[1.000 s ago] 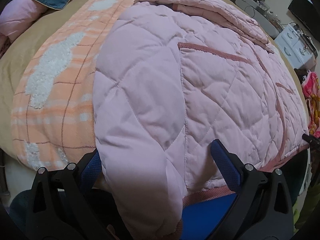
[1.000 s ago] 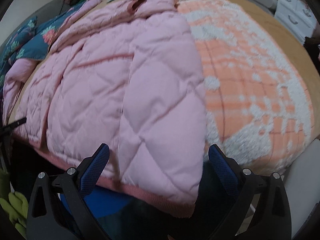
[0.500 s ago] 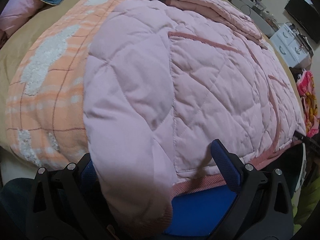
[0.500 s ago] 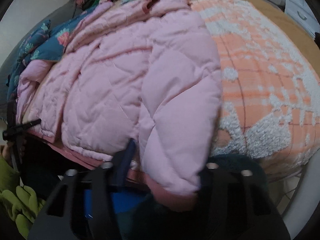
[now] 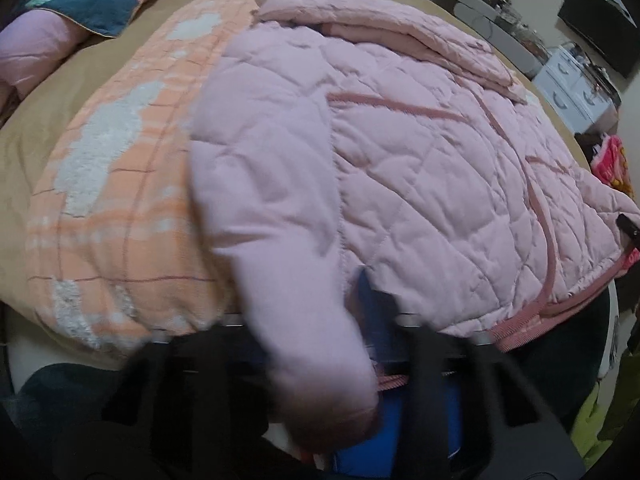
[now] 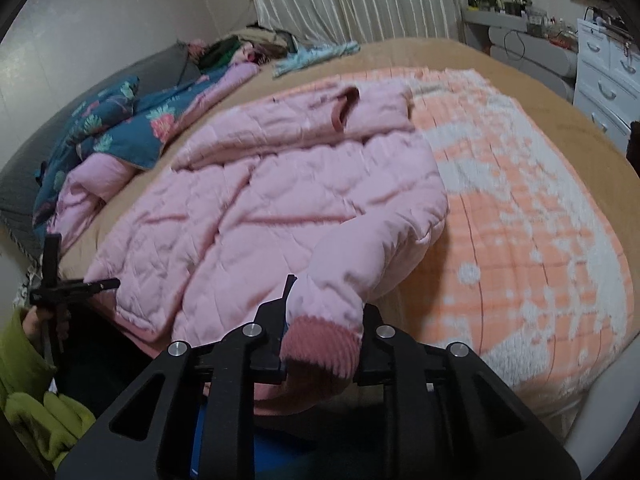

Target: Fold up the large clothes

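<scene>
The pink quilted jacket point(image 6: 280, 208) lies spread on the bed point(image 6: 460, 64), filling the middle of both views, over an orange blanket point(image 6: 540, 240). It looks puffy, soft and light, likely to slump and slide, so the ribbed cuffs give the firmest hold. The right gripper point(image 6: 320, 344) pinches the right sleeve cuff point(image 6: 320, 344). The left gripper point(image 5: 320, 360), blurred at the lower centre, is closing its jaws on the other sleeve point(image 5: 288, 272).

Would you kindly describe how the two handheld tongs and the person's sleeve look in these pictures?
Both tongs are matte black angular frames with triangular cut-outs; the right tongs show silver round bolt heads. Blue pads line the left tongs. In the right wrist view, a green sleeve shows at the left edge. No cables are visible.
</scene>
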The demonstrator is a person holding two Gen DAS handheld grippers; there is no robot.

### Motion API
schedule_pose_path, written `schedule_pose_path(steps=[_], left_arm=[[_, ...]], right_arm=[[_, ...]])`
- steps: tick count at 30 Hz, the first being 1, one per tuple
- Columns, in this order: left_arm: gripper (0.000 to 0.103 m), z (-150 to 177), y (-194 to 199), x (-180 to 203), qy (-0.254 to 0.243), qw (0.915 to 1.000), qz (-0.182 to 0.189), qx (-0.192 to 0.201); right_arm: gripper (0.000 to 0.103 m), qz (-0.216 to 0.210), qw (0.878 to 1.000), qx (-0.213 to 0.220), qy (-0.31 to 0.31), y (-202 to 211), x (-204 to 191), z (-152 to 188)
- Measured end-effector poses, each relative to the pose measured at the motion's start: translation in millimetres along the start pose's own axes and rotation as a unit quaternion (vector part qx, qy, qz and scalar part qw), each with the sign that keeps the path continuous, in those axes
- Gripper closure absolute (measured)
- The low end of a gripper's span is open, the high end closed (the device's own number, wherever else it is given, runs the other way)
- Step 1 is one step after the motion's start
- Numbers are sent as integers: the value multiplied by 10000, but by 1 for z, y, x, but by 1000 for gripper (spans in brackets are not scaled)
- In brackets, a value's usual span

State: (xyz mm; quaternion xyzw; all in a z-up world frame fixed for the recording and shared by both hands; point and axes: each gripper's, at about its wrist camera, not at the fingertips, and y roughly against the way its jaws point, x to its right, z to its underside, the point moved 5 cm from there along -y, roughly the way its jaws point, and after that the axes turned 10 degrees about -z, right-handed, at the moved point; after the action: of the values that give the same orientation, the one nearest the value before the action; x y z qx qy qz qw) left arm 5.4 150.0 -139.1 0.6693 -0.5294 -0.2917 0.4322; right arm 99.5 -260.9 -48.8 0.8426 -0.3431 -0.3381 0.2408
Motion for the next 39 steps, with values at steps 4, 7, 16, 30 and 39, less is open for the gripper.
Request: schedule_pose_path(steps=[4, 7, 16, 30, 39], left_arm=[[93, -8, 16, -3, 29, 9996, 120, 263], [95, -26, 35, 1, -75, 9980, 96, 614], [95, -66, 57, 7, -53, 9937, 211, 1099], [96, -118, 89, 16, 53, 9847, 365, 1704], [95, -142, 98, 18, 142, 9806, 393, 1917]], right_arm=[[85, -50, 9996, 270, 29, 7, -3, -14], [85, -24, 9992, 382, 120, 11, -7, -23], [85, -50, 9969, 782, 55, 20, -9, -50], [86, 65, 9942, 1076, 69, 26, -11, -87], [86, 156, 9931, 1154, 117, 27, -13, -114]])
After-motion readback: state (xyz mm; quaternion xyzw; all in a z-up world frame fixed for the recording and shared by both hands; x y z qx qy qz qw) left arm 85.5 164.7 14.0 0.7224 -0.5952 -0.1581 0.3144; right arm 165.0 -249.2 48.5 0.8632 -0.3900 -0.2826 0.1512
